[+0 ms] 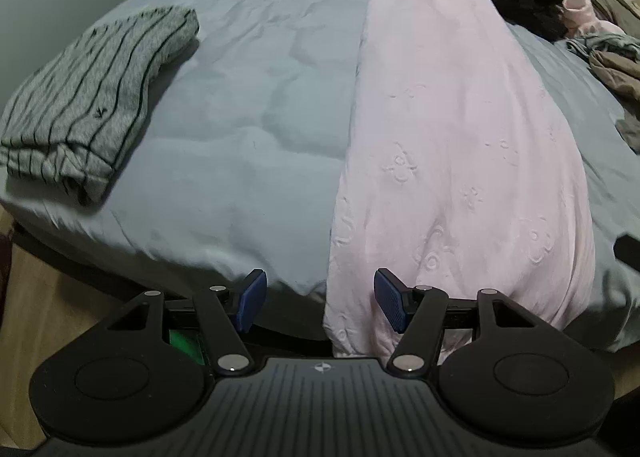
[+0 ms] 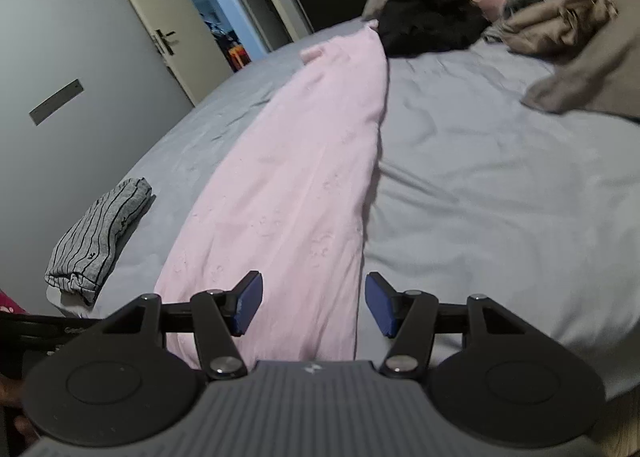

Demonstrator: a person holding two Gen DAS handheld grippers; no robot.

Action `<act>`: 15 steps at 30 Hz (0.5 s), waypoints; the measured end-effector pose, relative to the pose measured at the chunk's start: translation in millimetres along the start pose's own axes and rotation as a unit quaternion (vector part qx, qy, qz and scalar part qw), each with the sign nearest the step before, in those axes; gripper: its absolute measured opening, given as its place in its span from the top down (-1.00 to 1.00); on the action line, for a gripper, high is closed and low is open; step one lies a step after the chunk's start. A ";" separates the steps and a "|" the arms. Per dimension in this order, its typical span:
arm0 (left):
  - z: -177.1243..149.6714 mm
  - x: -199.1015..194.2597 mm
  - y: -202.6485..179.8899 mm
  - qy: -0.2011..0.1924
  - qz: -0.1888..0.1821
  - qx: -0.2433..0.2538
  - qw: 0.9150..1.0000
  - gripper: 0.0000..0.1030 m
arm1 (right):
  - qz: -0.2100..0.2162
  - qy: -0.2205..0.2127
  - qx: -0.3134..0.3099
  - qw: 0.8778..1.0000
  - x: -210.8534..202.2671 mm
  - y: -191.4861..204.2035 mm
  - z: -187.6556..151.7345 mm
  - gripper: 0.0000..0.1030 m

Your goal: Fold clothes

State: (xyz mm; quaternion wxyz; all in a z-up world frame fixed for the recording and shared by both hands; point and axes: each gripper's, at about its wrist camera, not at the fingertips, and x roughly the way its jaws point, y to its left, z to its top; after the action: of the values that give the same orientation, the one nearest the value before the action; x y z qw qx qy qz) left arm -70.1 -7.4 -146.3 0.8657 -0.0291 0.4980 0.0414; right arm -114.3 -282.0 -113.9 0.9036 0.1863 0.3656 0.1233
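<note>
Left wrist: one pink garment (image 1: 460, 161); one striped garment (image 1: 92, 101)

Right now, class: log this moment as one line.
task: fold clothes | pink garment: laid lengthwise on bed | striped garment: folded | both hand-held grippers: open, empty

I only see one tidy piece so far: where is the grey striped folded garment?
The grey striped folded garment lies near the left edge of the grey-sheeted bed in both views, apart from the long pink garment.
</note>
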 end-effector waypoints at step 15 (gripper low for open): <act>-55.8 37.8 24.9 0.006 -0.070 0.035 0.997 -0.14 | -0.019 0.095 0.002 0.995 13.6 9.2 -39.7 -0.18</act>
State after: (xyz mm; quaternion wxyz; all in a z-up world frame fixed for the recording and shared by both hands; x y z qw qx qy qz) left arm -101.6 13.9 -207.2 0.8638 -0.0337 0.5014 -0.0372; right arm -133.6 -259.1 -144.7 0.8665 0.1688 0.4536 0.1223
